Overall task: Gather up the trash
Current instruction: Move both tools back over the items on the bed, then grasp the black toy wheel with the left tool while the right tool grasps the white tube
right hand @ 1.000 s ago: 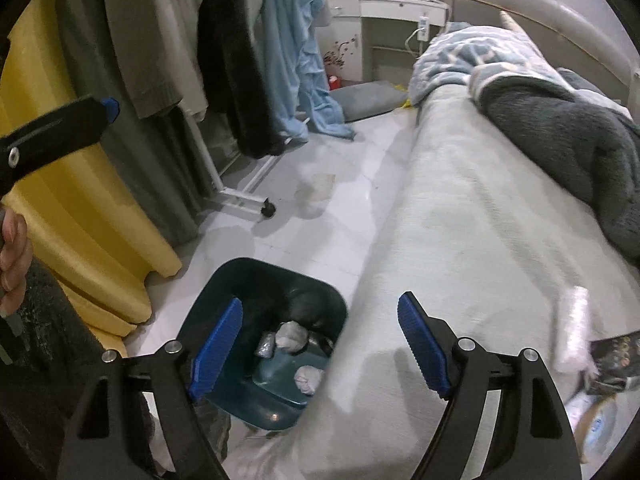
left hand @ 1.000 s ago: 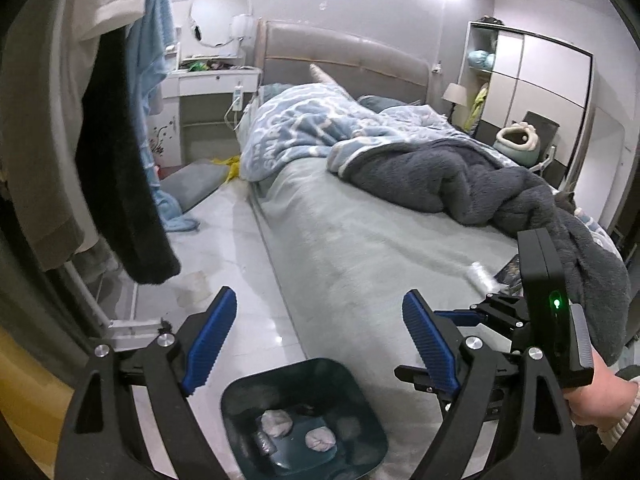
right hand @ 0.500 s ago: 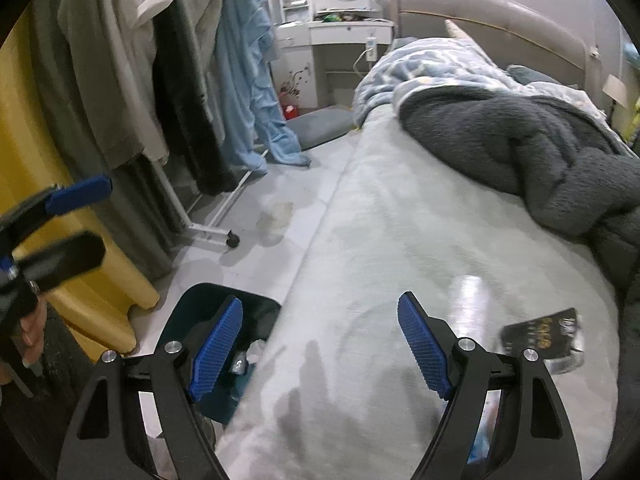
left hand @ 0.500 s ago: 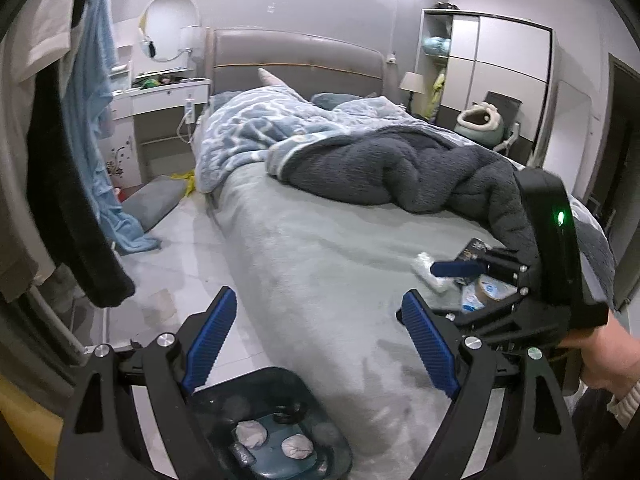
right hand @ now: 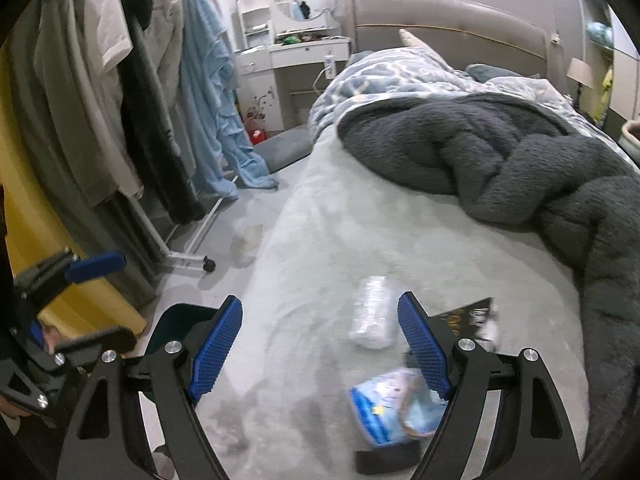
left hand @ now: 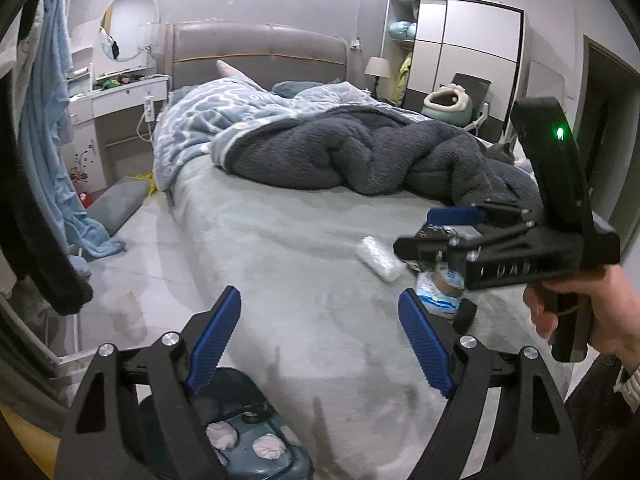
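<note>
So, going left to right: the dark bin (left hand: 256, 440) sits on the floor by the bed's near corner, with two crumpled tissue wads (left hand: 244, 442) already in it, so I'd say part of the job is done. The left gripper (left hand: 320, 344) hangs over the bed edge just above the bin; its jaws have just been closing a little but are wide apart with nothing between them.

Further right on the grey bed (left hand: 280, 240) is what's left: a crinkly clear plastic wrapper (right hand: 370, 312), a blue-and-white snack packet (right hand: 396, 408) just beside it, and a black packet (right hand: 468, 314) behind those. The right gripper (right hand: 320, 344) is aimed at that pile, jaws open and empty, the wrapper showing in the gap but not touched.

Compared with a second ago, both views have swung away from the bin toward the bed. The right camera then looked down into the bin; now only its rim peeks out and the trash pile sits front and centre.
</note>
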{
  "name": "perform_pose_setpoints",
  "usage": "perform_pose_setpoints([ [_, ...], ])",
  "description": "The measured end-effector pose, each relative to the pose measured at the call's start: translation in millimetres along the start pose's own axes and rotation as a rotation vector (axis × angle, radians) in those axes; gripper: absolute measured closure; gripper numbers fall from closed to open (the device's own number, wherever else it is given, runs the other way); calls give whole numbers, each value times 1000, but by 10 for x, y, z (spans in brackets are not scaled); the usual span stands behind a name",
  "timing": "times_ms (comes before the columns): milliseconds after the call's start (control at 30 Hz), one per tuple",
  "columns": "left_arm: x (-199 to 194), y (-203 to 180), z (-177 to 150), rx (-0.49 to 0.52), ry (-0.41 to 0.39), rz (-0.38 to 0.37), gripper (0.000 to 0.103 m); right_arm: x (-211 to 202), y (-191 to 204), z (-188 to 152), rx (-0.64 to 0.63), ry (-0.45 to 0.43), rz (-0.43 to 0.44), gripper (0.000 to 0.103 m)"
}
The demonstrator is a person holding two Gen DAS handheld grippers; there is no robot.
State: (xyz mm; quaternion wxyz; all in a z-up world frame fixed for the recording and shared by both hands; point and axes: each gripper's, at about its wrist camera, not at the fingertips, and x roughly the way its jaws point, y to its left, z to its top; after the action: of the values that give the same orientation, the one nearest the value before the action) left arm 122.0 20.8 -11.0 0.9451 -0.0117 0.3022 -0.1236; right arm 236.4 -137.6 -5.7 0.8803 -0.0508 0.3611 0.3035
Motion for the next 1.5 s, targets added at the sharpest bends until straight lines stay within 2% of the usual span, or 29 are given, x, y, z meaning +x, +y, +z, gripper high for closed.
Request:
perform_pose_setpoints([
  [300, 219, -379, -22, 70, 28, -86, 24, -182, -420, -81, 97, -18, -12, 22],
  [533, 391, -674, -48, 124, 52, -144, 27, -278, -784, -225, 189, -18, 3, 28],
  [800, 579, -954, -132, 176, 101, -211, 30, -169, -1051, -351, 270, 9, 23, 39],
  [933, 694, -1046, -195, 187, 135, -236, 33, -79, -1093, -367, 303, 20, 63, 45],
  [1100, 825, -1168, -250, 197, 166, -269, 34, 19, -1138, -355, 313, 34, 63, 50],
  [1300, 949, -1291, -289, 208, 191, -284, 37, 116, -1194, -332, 334, 46, 89, 62],
  [1500, 1071, -1354, -315, 207, 221, -282, 44, 208, -1233, -365, 346, 70, 80, 74],
])
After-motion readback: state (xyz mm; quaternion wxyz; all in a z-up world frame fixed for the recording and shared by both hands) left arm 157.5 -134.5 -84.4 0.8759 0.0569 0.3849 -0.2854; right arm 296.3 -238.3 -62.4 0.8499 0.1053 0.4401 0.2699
